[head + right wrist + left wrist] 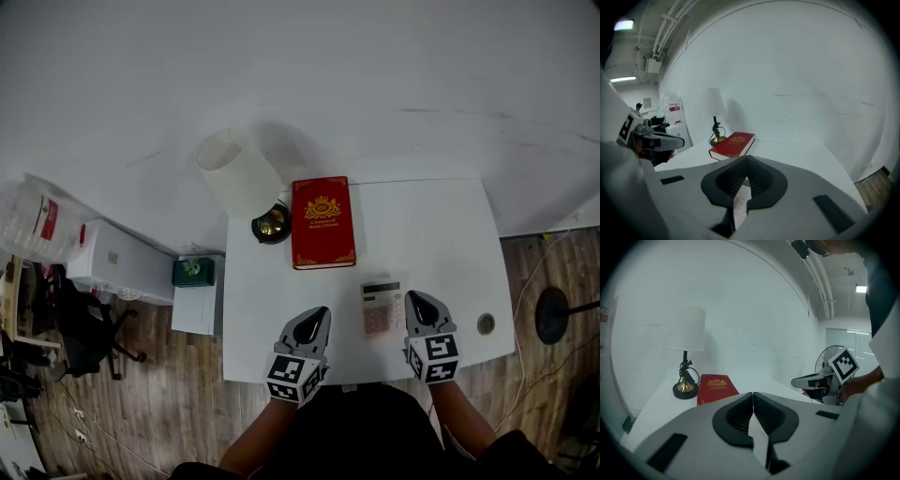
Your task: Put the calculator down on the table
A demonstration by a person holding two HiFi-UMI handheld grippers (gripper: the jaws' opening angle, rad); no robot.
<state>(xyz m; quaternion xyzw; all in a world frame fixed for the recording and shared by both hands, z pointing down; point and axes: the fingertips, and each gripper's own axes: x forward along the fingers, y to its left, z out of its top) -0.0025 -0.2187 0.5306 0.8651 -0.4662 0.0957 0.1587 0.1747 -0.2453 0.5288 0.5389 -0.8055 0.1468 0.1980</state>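
Note:
The calculator point(382, 307), pale with a dark display and pinkish keys, lies flat on the white table point(431, 225) near its front edge. My right gripper point(412, 296) hovers just right of it, jaws shut with nothing between them. In the right gripper view the tips point(746, 158) meet, and calculator keys point(739, 206) show through the gap beneath. My left gripper point(319, 312) is left of the calculator, apart from it. Its jaws point(753, 393) are shut and empty.
A red book point(322, 222) lies at the table's back, beside a lamp point(239, 173) with a white shade and brass base. A round grommet point(486, 323) sits at the front right. A white cabinet point(112, 258), a green box point(193, 272) and a chair point(84, 328) stand left; a fan base point(553, 314) right.

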